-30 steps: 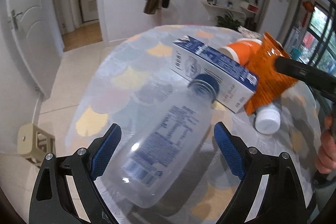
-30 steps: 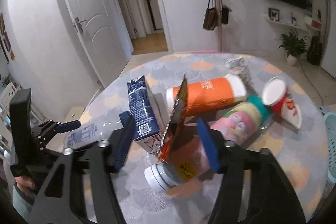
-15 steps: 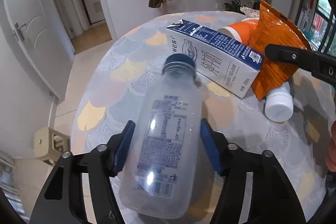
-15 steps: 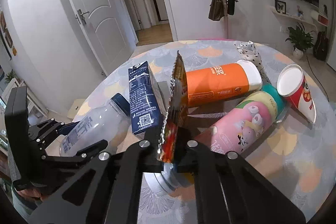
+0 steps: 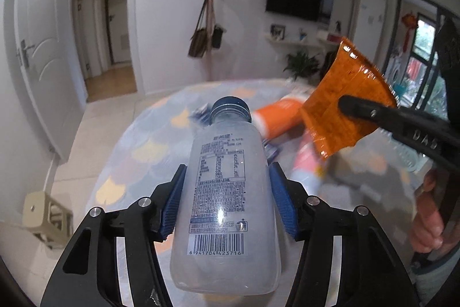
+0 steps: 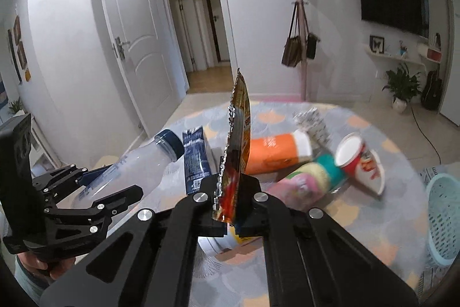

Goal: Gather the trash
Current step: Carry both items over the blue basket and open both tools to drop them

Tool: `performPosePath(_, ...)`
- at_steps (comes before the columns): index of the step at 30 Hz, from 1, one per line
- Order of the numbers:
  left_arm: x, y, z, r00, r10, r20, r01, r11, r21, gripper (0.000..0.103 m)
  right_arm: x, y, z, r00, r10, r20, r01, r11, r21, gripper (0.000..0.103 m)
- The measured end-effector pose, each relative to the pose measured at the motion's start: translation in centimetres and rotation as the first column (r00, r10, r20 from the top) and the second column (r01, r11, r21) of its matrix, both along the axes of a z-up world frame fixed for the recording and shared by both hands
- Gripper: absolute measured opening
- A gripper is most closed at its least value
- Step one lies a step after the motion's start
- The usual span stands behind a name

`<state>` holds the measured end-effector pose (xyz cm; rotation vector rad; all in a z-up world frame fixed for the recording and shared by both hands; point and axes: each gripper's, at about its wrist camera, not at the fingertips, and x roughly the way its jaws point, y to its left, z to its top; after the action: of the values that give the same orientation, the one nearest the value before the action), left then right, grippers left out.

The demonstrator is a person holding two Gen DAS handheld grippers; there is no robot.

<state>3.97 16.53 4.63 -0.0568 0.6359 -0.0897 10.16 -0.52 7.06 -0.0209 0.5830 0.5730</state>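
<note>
Both tongs are now carrying loads lifted off the round patterned surface (image 6: pixel 359 209): I am clamping the clear plastic blue-capped bottle (image 5: pixel 227 189) in the left tongs (image 5: pixel 227 192), which were spread a second ago, and pinching the orange foil snack wrapper (image 6: pixel 234 163) in the right tongs (image 6: pixel 230 209), ready for the pale blue basket (image 6: pixel 444 217).

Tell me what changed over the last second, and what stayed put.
The left gripper closed on the clear bottle and lifted it off the table. The right gripper clamped shut on the orange snack wrapper and raised it too. The blue carton, orange canister and paper cup stayed lying on the table.
</note>
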Motion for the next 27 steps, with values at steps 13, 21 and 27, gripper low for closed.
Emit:
performPosePath(13,2.9,-11.2,4.3,0.966,-0.207,0.153,0.218,0.974,-0.059,0.055,-1.6,-11.8,3.1,0.980,-0.182,0.084,0.175,0.981,0.081,0.002)
performPosePath(21,6.9,-20.1,4.0,0.932,-0.337,0.130,0.349,0.933,-0.084,0.055,-1.2,-22.1,2.4,0.931,-0.360,0.058,0.349,0.926,0.145,0.002)
performPosePath(27,10.0,-26.1,2.8,0.910,-0.403,0.096,0.413,0.903,-0.122,0.055,-0.7,-30.4,0.5,0.878,-0.478,0.010,0.468,0.863,0.190,0.002)
